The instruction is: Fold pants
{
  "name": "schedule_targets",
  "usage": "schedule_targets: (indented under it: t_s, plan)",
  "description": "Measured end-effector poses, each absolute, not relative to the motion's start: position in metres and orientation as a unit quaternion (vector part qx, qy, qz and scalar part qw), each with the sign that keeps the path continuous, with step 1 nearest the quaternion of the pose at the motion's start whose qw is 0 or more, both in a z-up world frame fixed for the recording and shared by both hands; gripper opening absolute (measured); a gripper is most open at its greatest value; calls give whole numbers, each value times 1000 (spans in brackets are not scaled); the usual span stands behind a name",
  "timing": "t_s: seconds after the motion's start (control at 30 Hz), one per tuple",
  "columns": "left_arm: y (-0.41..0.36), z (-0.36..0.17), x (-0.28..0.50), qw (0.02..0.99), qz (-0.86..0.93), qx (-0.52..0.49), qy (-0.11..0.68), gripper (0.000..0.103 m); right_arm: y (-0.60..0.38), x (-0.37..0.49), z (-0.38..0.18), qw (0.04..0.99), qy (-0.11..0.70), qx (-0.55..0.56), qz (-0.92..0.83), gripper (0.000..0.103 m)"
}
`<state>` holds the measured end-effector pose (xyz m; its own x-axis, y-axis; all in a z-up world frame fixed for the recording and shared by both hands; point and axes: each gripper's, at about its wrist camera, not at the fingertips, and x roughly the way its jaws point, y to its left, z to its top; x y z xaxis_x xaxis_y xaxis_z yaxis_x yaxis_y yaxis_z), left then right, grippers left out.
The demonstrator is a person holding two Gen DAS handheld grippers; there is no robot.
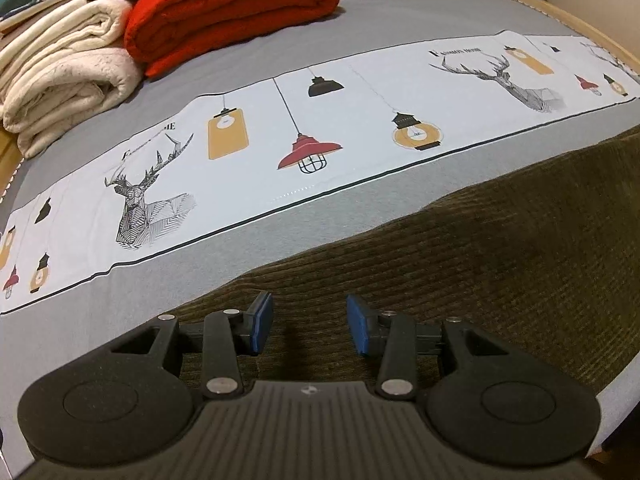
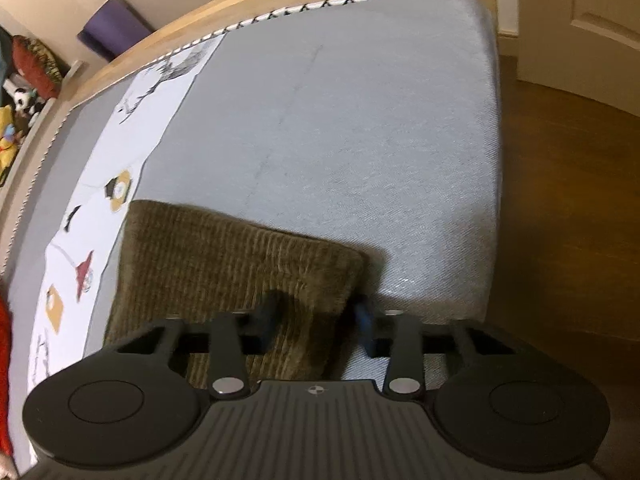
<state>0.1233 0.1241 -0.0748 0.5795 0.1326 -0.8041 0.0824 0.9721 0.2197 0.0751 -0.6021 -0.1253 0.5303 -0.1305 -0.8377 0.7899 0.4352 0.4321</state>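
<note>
The olive-brown corduroy pants (image 1: 460,248) lie flat on the grey bed cover. In the left wrist view my left gripper (image 1: 310,324) is open, its blue pads (image 1: 262,324) just above the pants near their edge, holding nothing. In the right wrist view the pants (image 2: 224,264) end in a squared edge on the bed. My right gripper (image 2: 316,322) is open over the right corner of that end, one finger above the cloth and the other over the bed cover. The view is blurred.
A red folded blanket (image 1: 232,8) and cream folded blankets (image 1: 64,72) are stacked at the far left of the bed. A white printed band (image 1: 280,136) crosses the cover. The bed's edge (image 2: 494,160) drops to a wooden floor (image 2: 568,208) on the right.
</note>
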Motion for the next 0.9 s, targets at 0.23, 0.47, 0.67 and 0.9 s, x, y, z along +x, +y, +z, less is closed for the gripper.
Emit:
schedule_targets:
  t_s: [0.23, 0.47, 0.67, 0.9]
  plan:
    - [133, -68, 119, 887, 20, 105, 449, 45, -537, 81, -43, 864, 287, 327, -254, 14]
    - [140, -67, 112, 887, 25, 102, 450, 45, -295, 54, 48, 984, 172, 32, 17, 13]
    - [146, -66, 111, 885, 29, 95, 454, 45, -106, 15, -37, 870, 320, -210, 311, 18]
    - [146, -64, 112, 887, 24, 89, 453, 47, -59, -35, -76, 787, 340, -300, 419, 39]
